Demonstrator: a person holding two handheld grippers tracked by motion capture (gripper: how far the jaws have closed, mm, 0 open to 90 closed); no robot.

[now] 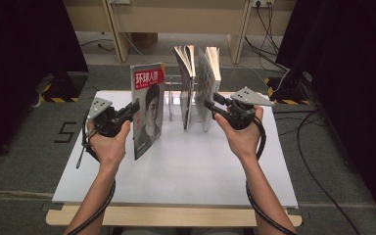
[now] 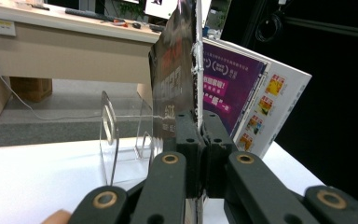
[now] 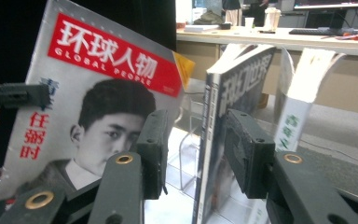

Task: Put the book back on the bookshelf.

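1. The left gripper [image 1: 129,108] is squeezed shut on the edge of a magazine [image 1: 148,110] with a red title and a face on the front. It holds it standing up on the white table [image 1: 186,166], left of the clear rack [image 2: 108,135].
2. The right gripper [image 1: 210,105] is open wide. Its jaws sit on each side of a dark book [image 3: 221,140] in the rack but do not squeeze it.
3. The magazine looks thin, light and bendy. Its shiny cover may be slippery. I think it is best held near the spine, low down, so it does not flop.
4. I count one magazine in the gripper, two books standing in the rack, one rack and two grippers.
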